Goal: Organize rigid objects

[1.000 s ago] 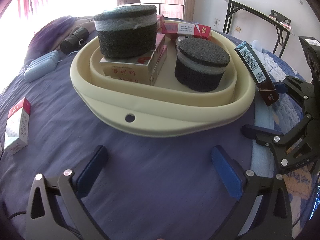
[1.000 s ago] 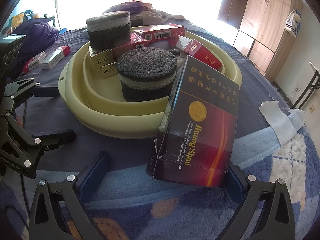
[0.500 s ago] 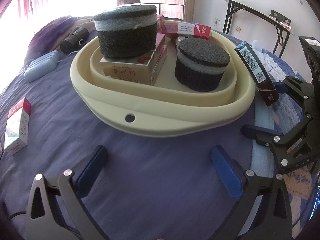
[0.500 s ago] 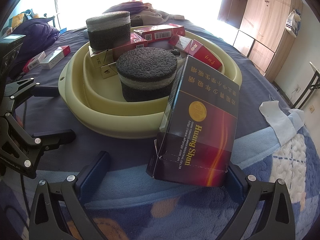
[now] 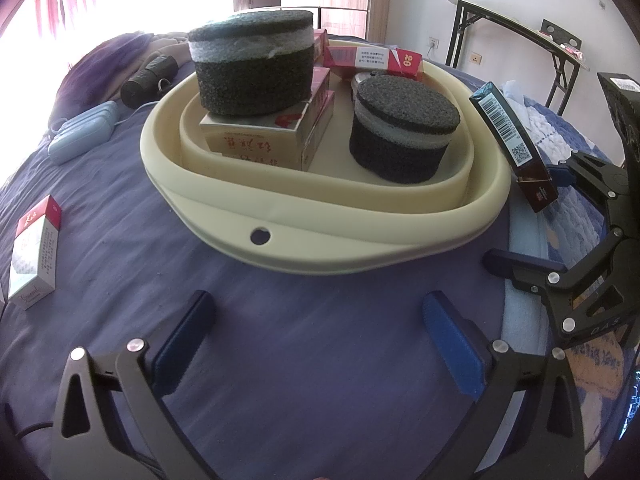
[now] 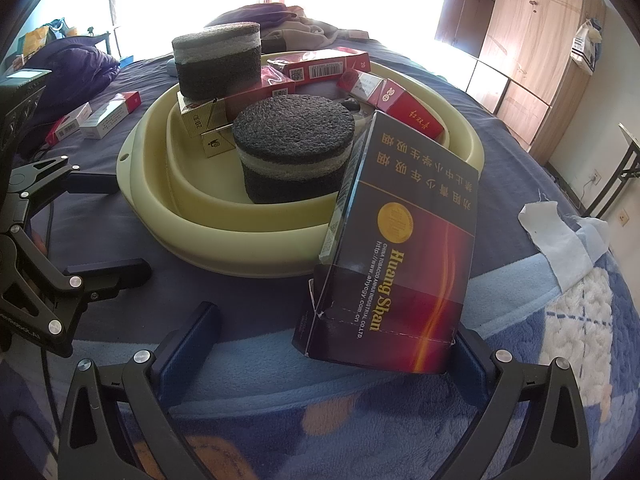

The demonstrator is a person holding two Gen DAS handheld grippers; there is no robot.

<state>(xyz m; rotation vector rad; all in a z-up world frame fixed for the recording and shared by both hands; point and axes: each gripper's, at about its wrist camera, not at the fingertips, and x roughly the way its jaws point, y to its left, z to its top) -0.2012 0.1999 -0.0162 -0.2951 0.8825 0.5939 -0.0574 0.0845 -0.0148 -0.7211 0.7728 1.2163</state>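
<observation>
- The cream basin (image 5: 320, 216) on the bed (image 5: 280, 360) is already well filled, so I judge the sorting mostly done.
- In the basin I count two black foam cylinders: one (image 5: 250, 70) at 11 o'clock sitting on stacked cigarette cartons (image 5: 256, 142), the other (image 5: 402, 132) at 3 o'clock standing on the basin floor.
- Red cigarette packs (image 6: 400, 108) lie along the far rim at 12 to 1 o'clock; at least three show in the right wrist view, and I cannot tell the exact number.
- The dark Huang Shan carton (image 6: 396, 276) is outside the basin, tilted against its rim. It is at the right claw (image 6: 332, 344), touching only the claw's right finger, with the left finger well apart, so the claw is spread.
- The left claw (image 5: 316, 328) is spread and empty, low over the bed just in front of the basin.
- Left over on the bed: one red-and-white pack (image 5: 34, 256) at 9 o'clock in the left wrist view, and three or so loose packs (image 6: 96, 116) at 10 o'clock in the right wrist view.
</observation>
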